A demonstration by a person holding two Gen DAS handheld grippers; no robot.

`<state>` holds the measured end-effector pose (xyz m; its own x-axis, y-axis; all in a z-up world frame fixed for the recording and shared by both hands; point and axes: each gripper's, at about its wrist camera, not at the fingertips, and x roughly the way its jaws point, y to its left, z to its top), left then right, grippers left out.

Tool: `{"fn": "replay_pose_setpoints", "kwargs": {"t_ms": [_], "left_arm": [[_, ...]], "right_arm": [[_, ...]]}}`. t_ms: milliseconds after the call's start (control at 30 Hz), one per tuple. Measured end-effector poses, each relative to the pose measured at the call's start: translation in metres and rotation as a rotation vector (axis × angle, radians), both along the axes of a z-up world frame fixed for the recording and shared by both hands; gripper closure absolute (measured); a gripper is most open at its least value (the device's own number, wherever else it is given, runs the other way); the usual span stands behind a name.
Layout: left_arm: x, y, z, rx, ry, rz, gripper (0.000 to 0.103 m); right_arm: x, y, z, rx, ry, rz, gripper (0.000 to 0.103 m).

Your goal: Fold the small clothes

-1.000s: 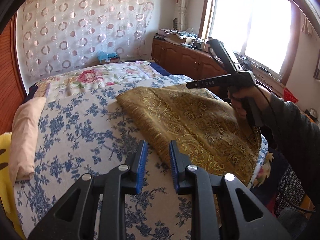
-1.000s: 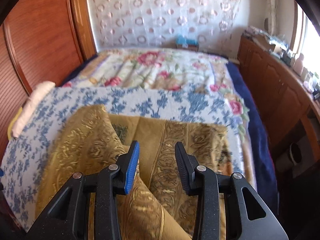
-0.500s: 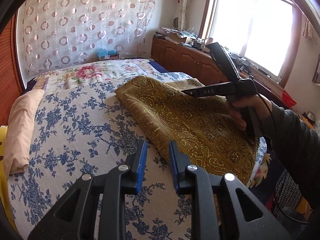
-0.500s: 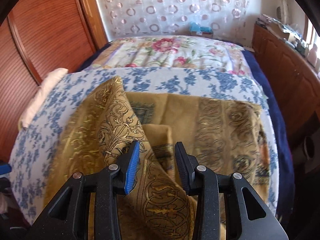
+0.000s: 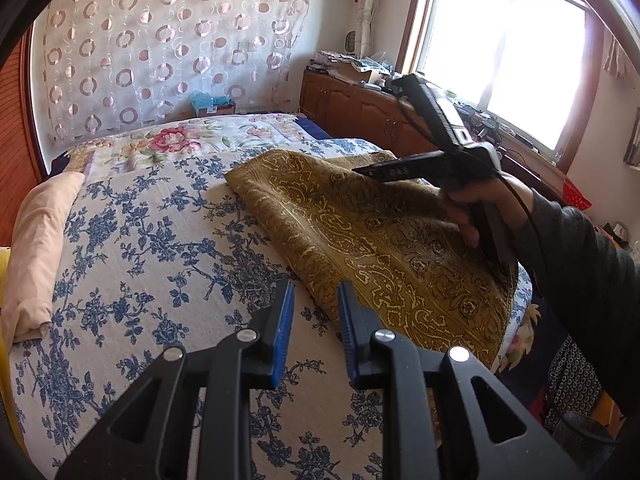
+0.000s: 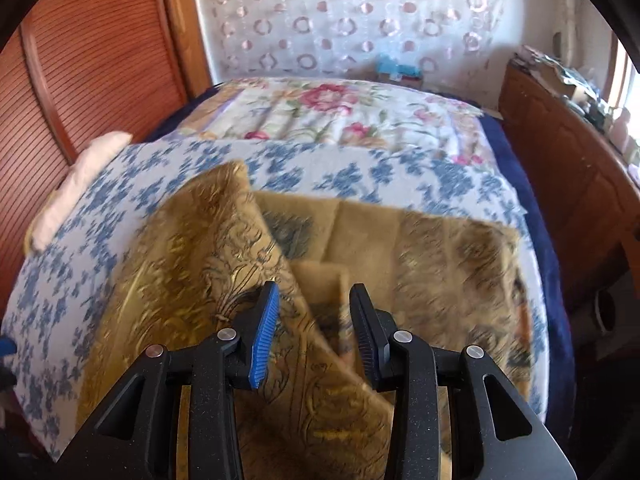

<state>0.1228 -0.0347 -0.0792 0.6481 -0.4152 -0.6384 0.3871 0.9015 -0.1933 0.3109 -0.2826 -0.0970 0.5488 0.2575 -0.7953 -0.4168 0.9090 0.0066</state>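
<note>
Left of the gold cloth (image 5: 360, 240) the bedspread (image 5: 160, 248) lies bare and passable up to the pillow (image 5: 36, 248). Right of the cloth, a cabinet (image 6: 580, 184) hems the bed closely.
</note>
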Motion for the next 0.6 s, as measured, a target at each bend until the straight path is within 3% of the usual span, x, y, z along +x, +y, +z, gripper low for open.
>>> {"fn": "replay_pose_setpoints", "kwargs": {"t_ms": [133, 233, 300, 333, 367, 467, 600], "left_arm": [[-0.003, -0.002, -0.001, -0.001, 0.001, -0.012, 0.083], [-0.004, -0.002, -0.001, -0.004, 0.003, -0.015, 0.083], [-0.003, -0.002, -0.002, -0.008, 0.005, -0.014, 0.083], [-0.003, -0.002, -0.003, -0.010, 0.006, -0.014, 0.083], [-0.003, -0.002, -0.003, -0.011, 0.007, -0.013, 0.083], [-0.002, -0.001, -0.004, -0.016, 0.012, -0.012, 0.083], [-0.002, -0.004, -0.006, -0.014, 0.016, -0.020, 0.083]], "right_arm": [[0.014, 0.003, -0.015, -0.051, 0.073, 0.029, 0.067], [0.010, 0.008, -0.015, -0.085, 0.056, 0.068, 0.068], [0.008, 0.010, -0.015, -0.083, 0.052, 0.089, 0.080], [0.005, 0.012, -0.015, -0.079, 0.048, 0.109, 0.095], [0.002, 0.015, -0.015, -0.084, 0.042, 0.129, 0.097], [-0.006, 0.017, -0.007, -0.093, -0.010, 0.138, 0.102], [-0.009, -0.004, 0.035, -0.017, -0.127, 0.050, 0.103]]}}
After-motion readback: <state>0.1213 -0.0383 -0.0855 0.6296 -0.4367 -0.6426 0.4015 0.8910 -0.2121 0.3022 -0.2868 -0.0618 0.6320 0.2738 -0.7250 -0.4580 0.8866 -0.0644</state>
